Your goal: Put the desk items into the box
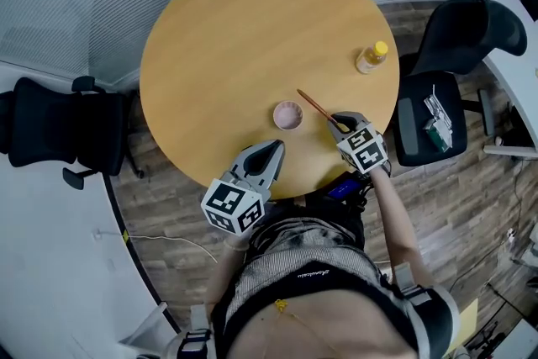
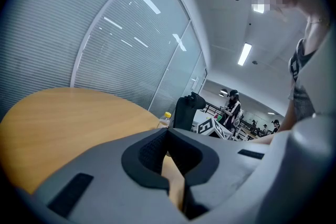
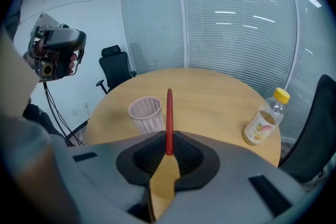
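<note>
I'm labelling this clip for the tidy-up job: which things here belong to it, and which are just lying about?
Job in hand: red stick, clamped in the right gripper; pink mesh cup; probably the yellow-capped bottle. No box shows.

Lying about: black office chairs; the small items on one chair seat.

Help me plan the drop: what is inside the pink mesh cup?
Nothing visible: the head view looks down into the pink mesh cup and shows only its pale bottom. The right gripper hides its base in its own view.

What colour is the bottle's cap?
Yellow; the bottle cap shows best in the right gripper view.
</note>
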`<action>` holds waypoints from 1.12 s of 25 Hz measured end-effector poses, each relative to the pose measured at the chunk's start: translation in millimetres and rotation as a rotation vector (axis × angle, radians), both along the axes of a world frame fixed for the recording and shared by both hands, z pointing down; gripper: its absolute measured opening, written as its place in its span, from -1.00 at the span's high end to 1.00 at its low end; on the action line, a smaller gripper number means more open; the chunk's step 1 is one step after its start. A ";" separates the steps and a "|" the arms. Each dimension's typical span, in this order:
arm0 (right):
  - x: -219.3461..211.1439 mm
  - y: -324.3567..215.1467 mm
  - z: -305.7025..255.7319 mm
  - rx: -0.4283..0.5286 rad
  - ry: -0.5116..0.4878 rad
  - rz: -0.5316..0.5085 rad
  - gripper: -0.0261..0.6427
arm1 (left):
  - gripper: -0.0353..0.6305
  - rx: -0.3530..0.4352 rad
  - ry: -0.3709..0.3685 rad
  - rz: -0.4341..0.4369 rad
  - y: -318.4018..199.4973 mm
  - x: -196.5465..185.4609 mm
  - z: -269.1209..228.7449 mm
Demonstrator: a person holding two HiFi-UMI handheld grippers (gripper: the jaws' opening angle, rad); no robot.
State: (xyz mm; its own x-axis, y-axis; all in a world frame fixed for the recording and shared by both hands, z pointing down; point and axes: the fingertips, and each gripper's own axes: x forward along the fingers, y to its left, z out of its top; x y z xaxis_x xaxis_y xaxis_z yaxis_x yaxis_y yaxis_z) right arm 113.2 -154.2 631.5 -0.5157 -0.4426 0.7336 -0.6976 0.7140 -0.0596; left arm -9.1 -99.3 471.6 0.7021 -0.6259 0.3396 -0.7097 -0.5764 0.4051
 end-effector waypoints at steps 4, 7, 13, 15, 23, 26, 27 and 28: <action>-9.4 8.5 -9.2 -0.009 0.021 -0.070 0.75 | 0.90 0.002 0.002 -0.013 2.2 -4.2 -0.6; -14.0 15.0 -12.5 -0.020 0.061 -0.122 0.75 | 0.90 0.006 0.004 -0.019 3.8 -7.2 -2.0; -18.7 21.4 -12.9 -0.030 0.161 -0.233 0.75 | 0.90 0.013 0.006 -0.039 4.5 -12.0 -4.1; -18.3 22.9 -12.5 -0.046 0.191 -0.255 0.75 | 0.90 0.016 0.007 -0.046 5.5 -13.9 -4.3; -23.6 24.9 -7.5 -0.100 0.321 -0.344 0.75 | 0.90 0.019 0.007 -0.083 10.7 -31.5 -5.5; -27.1 22.1 -5.5 -0.116 0.366 -0.367 0.75 | 0.90 0.019 0.010 -0.099 11.1 -37.0 -5.1; -28.5 21.0 -4.9 -0.117 0.387 -0.380 0.75 | 0.90 0.019 0.012 -0.104 11.3 -38.6 -5.2; -30.2 19.6 -4.7 -0.115 0.408 -0.394 0.75 | 0.90 0.020 0.014 -0.108 11.7 -40.1 -5.3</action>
State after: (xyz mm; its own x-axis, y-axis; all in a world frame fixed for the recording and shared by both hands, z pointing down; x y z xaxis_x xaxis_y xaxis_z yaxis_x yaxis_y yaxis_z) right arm 83.0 -134.6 626.8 -0.2903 -0.1799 0.9399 -0.3630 0.9295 0.0658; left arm -49.2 -87.6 466.3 0.6348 -0.7047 0.3169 -0.7625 -0.5051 0.4043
